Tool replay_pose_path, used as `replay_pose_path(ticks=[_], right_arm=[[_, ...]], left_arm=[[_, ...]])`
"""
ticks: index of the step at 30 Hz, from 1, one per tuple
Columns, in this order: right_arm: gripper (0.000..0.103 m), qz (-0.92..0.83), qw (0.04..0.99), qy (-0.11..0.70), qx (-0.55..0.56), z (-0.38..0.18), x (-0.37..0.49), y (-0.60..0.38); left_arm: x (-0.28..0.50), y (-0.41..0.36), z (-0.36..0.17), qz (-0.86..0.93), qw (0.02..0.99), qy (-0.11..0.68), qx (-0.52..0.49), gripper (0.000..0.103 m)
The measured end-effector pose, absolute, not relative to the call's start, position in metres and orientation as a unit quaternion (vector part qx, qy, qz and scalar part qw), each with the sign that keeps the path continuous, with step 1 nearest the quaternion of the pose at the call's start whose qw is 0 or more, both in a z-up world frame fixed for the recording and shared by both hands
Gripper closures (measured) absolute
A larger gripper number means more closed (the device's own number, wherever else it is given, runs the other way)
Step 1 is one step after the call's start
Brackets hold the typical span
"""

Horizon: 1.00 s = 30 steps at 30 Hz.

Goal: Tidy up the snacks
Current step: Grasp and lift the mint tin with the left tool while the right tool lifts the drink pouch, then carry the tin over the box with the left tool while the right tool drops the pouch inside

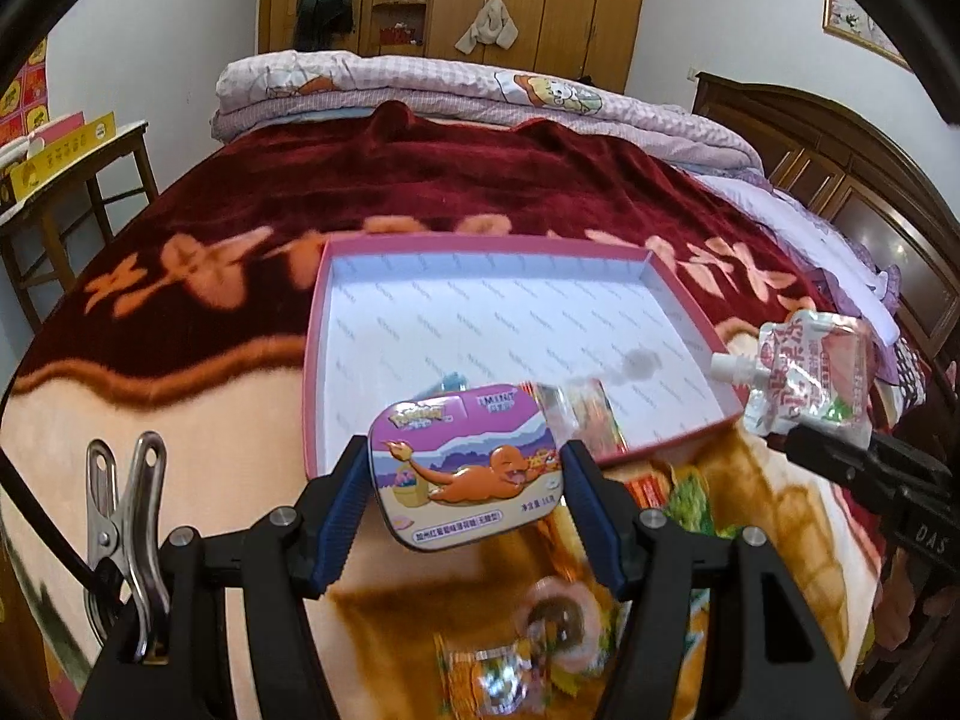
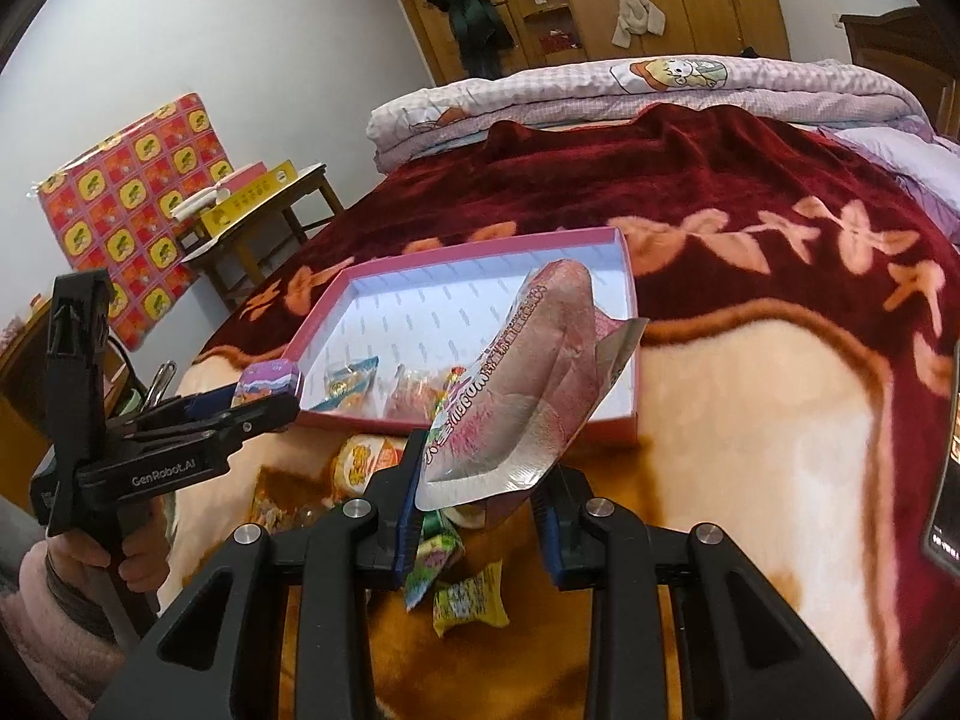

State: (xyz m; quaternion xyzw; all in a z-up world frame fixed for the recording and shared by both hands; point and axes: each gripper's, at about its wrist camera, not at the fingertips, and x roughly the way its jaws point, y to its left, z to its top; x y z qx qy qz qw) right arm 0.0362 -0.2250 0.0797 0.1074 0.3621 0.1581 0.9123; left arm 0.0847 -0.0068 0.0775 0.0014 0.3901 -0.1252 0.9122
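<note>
Both of my wrist views are evenly and softly lit, with no hard shadows and no single light source that I can make out. The fisheye lens bends the bed (image 1: 420, 180) and walls and leaves black corners. The wrapped sweets (image 1: 540, 630) at lower centre of my left view are smeared with blur, and the pouch (image 2: 528, 372) shows a little glare on its foil edge.

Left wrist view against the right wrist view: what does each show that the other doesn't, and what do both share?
Only the left wrist view shows the mint tin's cartoon lid face-on and the pouch's white spout. Only the right wrist view shows the person's hand on the left gripper, plus snacks lying inside the pink box. Both show the tin clamped in the left gripper, the pouch pinched in the right gripper, the box and the red blanket.
</note>
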Motion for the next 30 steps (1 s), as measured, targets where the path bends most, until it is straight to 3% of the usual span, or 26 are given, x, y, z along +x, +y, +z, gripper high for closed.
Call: replay_pose_path(ticks=[30], right_arm=[[0.071,0.18,0.904,0.369,0.12,0.062,0.121,-0.2]], left_arm=[[0.181,-0.022,0.053,-0.118,0.912,0.393,0.029,0.037]])
